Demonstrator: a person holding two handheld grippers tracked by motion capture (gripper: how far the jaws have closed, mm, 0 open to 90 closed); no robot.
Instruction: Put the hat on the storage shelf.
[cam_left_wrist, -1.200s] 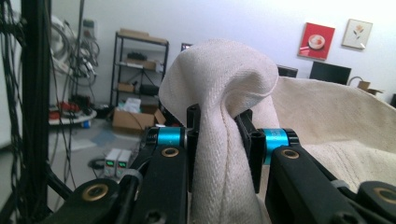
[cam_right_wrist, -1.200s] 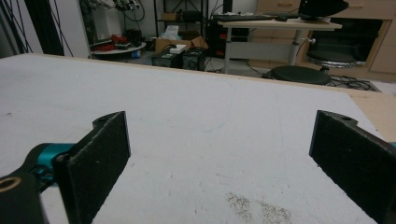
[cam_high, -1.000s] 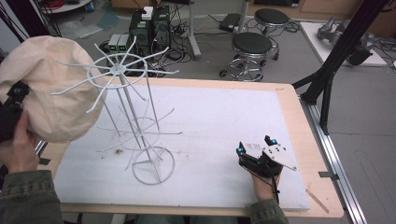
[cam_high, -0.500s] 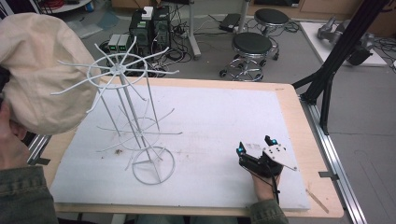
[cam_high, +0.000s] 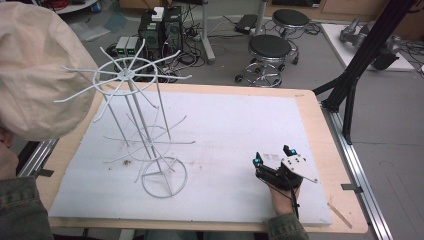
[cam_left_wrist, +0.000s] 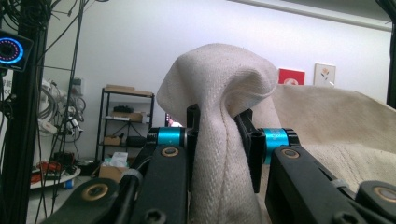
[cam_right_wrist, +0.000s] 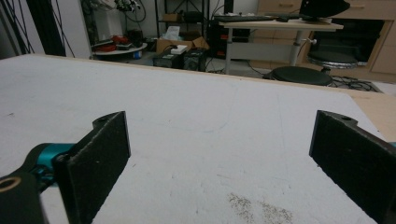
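A cream fabric hat (cam_high: 35, 75) hangs large at the upper left of the high view, close to the camera and beside the white wire rack (cam_high: 140, 125). In the left gripper view my left gripper (cam_left_wrist: 219, 126) is shut on a fold of this hat (cam_left_wrist: 219, 79), and the cloth bulges above the jaws. The rack stands on a ring base at the left of the white mat (cam_high: 240, 115), with thin arms spreading from its top hub. My right gripper (cam_high: 272, 156) rests low on the mat at the lower right. It is open (cam_right_wrist: 219, 140) with nothing between its pads.
Two round stools (cam_high: 270, 47) and computer boxes with cables (cam_high: 160, 25) stand on the floor beyond the table's far edge. A black stand leg (cam_high: 350, 85) rises past the table's right side. The wooden table edge (cam_high: 320, 125) borders the mat.
The hat has risen and come closer to the high camera at the left, now covering the left hand and gripper there. The right gripper has stayed still.
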